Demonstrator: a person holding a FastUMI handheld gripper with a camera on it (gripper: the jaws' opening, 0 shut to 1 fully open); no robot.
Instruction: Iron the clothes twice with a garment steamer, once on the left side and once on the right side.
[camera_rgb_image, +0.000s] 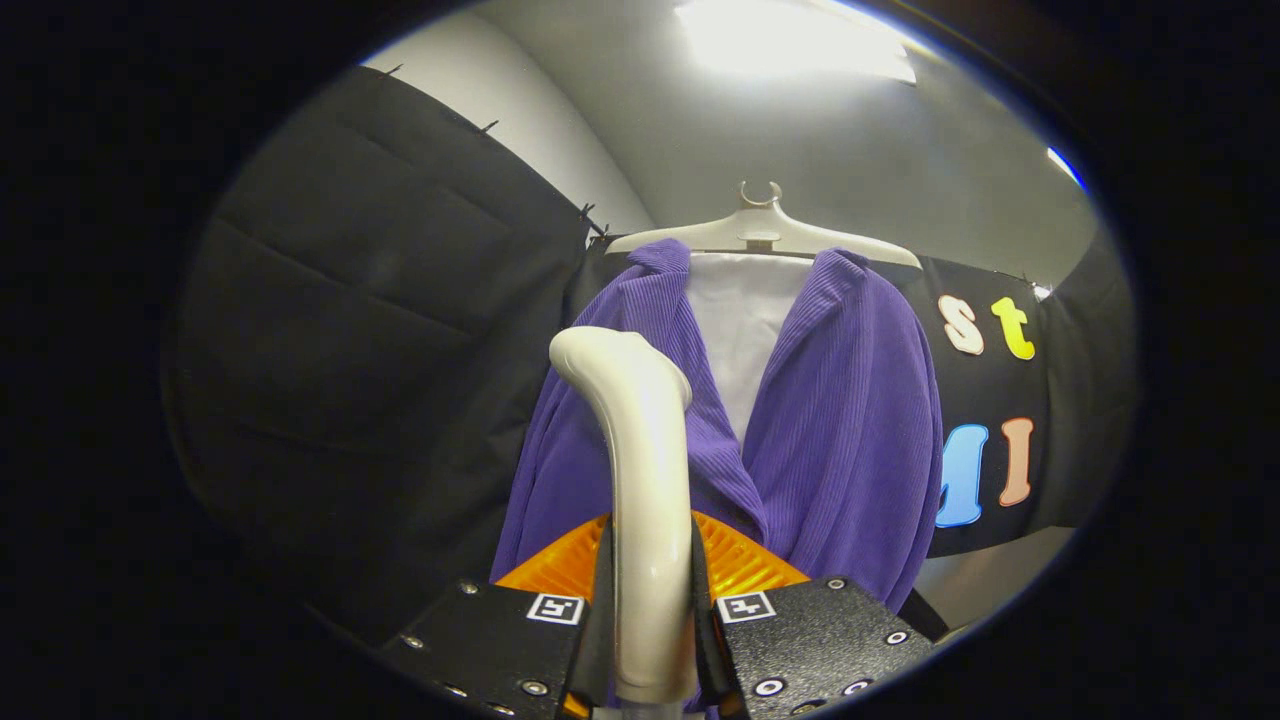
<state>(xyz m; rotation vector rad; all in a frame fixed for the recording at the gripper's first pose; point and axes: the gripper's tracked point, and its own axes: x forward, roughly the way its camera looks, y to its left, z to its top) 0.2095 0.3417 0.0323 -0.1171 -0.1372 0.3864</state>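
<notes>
Hanging on a pale hanger (762, 232), the purple garment (850, 430) drapes open over a white inner layer (745, 320). Against its left front sits the steamer (640, 450) — head up near the lapel, handle pinched between both fingers of the gripper (650, 620). Risk, as I judge it: the smooth handle twisting in that grip, tilting the head off the cloth. The head's face is hidden — contact unclear.

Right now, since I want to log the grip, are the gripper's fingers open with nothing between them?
No: the gripper is shut on the steamer, its white handle pressed between both fingers in front of the purple garment.
</notes>
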